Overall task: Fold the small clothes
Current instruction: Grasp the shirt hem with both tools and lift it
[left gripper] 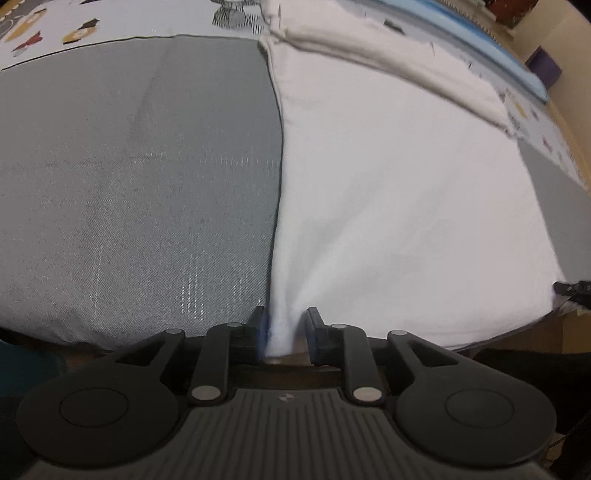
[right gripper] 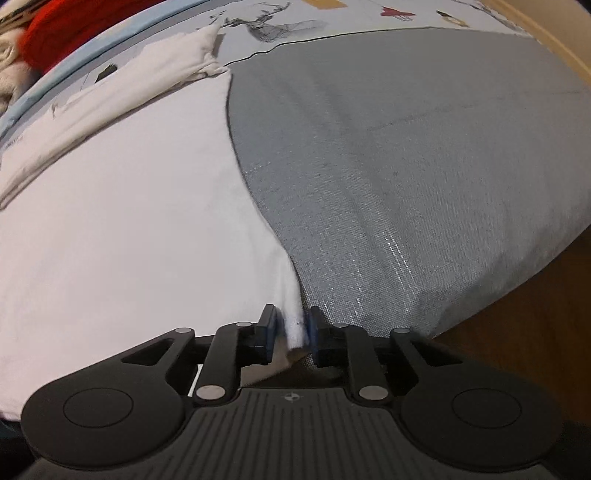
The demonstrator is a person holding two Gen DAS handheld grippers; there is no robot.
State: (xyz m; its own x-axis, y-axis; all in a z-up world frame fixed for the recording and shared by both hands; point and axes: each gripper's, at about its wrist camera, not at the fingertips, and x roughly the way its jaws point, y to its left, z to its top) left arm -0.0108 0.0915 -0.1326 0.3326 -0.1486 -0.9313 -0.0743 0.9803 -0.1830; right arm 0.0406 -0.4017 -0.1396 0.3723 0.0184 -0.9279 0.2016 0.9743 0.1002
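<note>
white garment (left gripper: 399,192) lies flat on the grey mat (left gripper: 129,177). left gripper (left gripper: 285,334) is clamped on its near corner (fabric bunched between the pads). right gripper (right gripper: 290,334) is likewise clamped on the opposite near corner.

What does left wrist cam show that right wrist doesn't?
Left wrist only: a purple box at the far right, and the left gripper pinching the near left corner of the white garment.

Right wrist only: a red item at the far left, a deer print on the patterned cloth, and the right gripper pinching the garment's near right corner.

Both: the white garment spread on the grey mat, with its far part folded over.
</note>
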